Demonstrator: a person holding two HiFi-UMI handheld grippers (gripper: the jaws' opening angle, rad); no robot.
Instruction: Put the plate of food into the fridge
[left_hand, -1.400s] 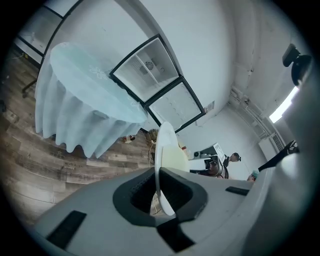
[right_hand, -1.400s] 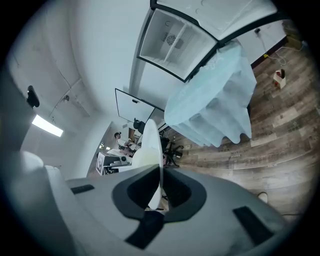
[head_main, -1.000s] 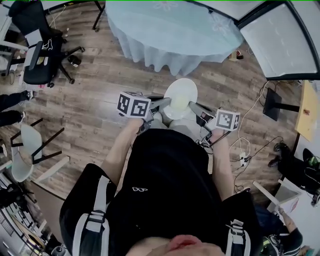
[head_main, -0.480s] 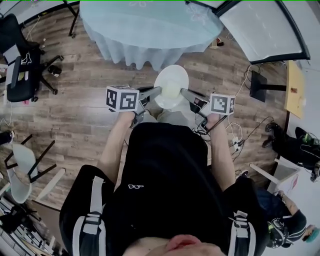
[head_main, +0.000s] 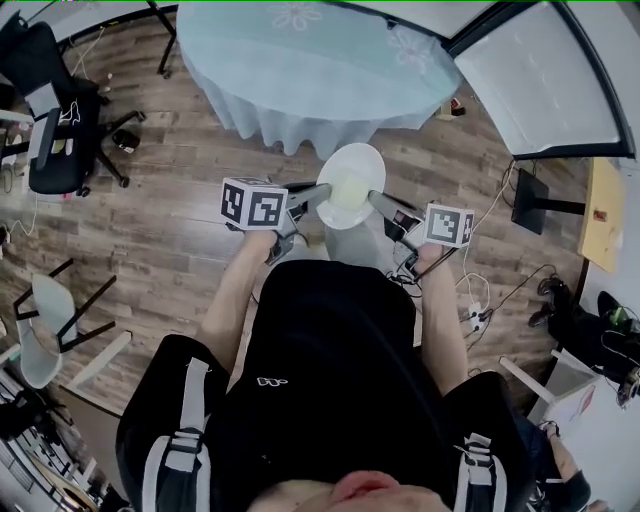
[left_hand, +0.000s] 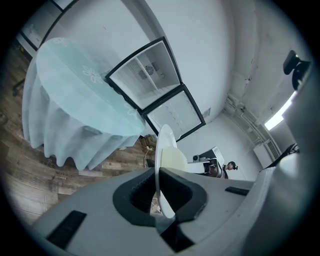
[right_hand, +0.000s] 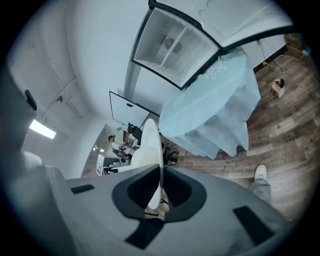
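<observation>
Holding a round white plate of pale food level, face up, above the wood floor, just short of the blue-clothed table edge, left gripper and right gripper each pinching opposite rims, open fridge behind the table.

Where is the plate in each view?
Head view: plate just above centre, below the table.
Left gripper view: plate edge-on in the jaws, centre; table upper left.
Right gripper view: plate edge-on in the jaws; table at right.
Shared landmark: the blue-clothed table.
</observation>
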